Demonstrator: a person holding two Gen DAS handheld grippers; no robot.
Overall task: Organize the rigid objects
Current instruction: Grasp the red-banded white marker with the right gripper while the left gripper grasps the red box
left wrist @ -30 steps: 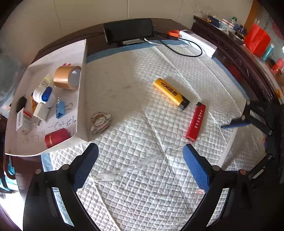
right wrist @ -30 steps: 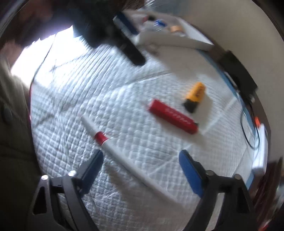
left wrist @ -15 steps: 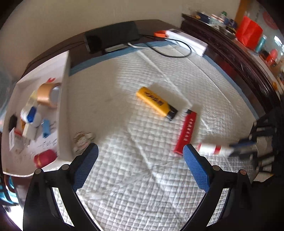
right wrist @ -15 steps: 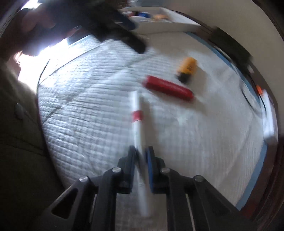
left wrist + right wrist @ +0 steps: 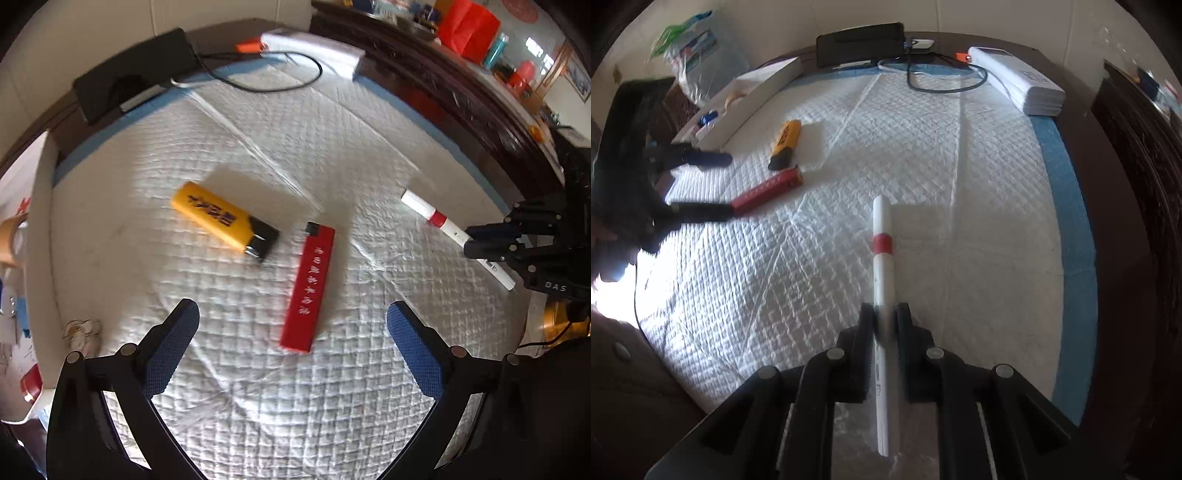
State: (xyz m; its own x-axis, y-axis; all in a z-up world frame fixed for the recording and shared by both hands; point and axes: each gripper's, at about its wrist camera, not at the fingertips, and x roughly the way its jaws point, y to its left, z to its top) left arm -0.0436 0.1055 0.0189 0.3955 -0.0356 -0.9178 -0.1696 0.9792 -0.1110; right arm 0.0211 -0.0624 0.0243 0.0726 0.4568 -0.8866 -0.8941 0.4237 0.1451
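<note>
pad (image 5: 332, 147) – white, quilted | lighter (image 5: 221, 218) – yellow, black tip | slim lighter (image 5: 308, 291) – red | marker (image 5: 882, 258) – white, red band

White marker (image 5: 884, 258) with red band, clamped mid-barrel, capped end pointing away. Yellow lighter (image 5: 224, 222) with black head, flat on the quilted pad. Red lighter (image 5: 308, 290), slim, flat just beside it, well apart from the marker.
</note>
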